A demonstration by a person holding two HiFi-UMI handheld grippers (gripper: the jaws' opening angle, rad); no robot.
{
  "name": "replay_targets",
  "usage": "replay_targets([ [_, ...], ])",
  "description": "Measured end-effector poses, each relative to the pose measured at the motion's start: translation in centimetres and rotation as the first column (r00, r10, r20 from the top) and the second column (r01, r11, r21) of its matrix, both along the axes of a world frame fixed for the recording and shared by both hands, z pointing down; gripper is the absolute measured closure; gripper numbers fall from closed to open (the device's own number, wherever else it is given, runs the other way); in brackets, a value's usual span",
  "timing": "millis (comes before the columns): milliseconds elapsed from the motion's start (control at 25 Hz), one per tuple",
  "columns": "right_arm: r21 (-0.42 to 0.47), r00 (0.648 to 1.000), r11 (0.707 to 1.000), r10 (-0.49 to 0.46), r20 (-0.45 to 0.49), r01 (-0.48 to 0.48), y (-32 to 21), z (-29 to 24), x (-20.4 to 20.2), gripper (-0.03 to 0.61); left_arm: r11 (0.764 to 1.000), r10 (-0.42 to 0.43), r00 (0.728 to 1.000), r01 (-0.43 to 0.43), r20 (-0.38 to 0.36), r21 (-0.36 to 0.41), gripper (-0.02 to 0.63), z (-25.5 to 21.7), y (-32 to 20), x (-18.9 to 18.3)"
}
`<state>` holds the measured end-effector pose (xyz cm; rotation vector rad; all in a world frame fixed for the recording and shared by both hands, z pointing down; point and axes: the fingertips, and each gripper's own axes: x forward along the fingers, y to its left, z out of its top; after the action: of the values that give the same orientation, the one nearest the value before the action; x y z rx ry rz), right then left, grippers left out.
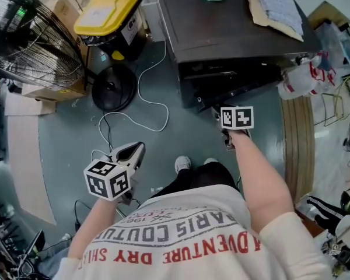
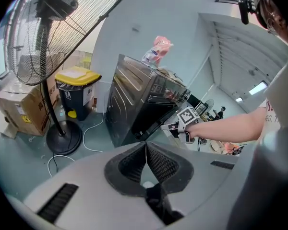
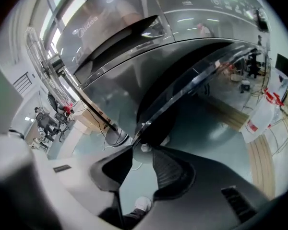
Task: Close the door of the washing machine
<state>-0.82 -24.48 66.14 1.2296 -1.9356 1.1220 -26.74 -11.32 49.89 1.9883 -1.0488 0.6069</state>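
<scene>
The dark grey washing machine (image 1: 221, 34) stands at the top of the head view. Its door (image 1: 233, 89) hangs open at the front. My right gripper (image 1: 224, 121) is at the door's outer edge, its marker cube facing up. In the right gripper view the glossy door (image 3: 192, 87) runs diagonally, and its edge ends just in front of the right gripper (image 3: 143, 150). The jaws stand apart, with floor showing through the gap. My left gripper (image 1: 139, 147) hovers over the floor to the left, away from the machine. The left gripper (image 2: 145, 145) has its fingertips together and holds nothing.
A standing fan (image 1: 29, 34) with a round black base (image 1: 112, 87), a yellow-lidded bin (image 1: 108, 16) and a cardboard box (image 1: 58, 89) stand to the left. A white cable (image 1: 146, 98) lies on the floor. A plastic bag (image 1: 303, 77) hangs at the right. The person's shoes (image 1: 184, 164) are below the door.
</scene>
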Motion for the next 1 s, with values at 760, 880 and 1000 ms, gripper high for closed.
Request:
replay_targets([
  [760,0.042,0.998,0.997,0.061,0.032,-0.062,-4.1,0.0,0.4,0.557,1.0,0.027,1.0,-0.027,-0.004,-0.014,0.584,0.4,-5.1,1.7],
  [880,0.064,0.996,0.995,0.075,0.048,-0.078,-3.7,0.3,0.3,0.557,0.999,0.029,1.0,-0.029,-0.012,-0.024,0.584,0.6,-5.2,2.4],
  [1000,0.074,0.995,0.995,0.055,0.088,-0.061,-3.9,0.4,0.0,0.557,0.999,0.042,0.999,-0.042,-0.012,-0.02,0.584,0.4,-6.0,3.1],
])
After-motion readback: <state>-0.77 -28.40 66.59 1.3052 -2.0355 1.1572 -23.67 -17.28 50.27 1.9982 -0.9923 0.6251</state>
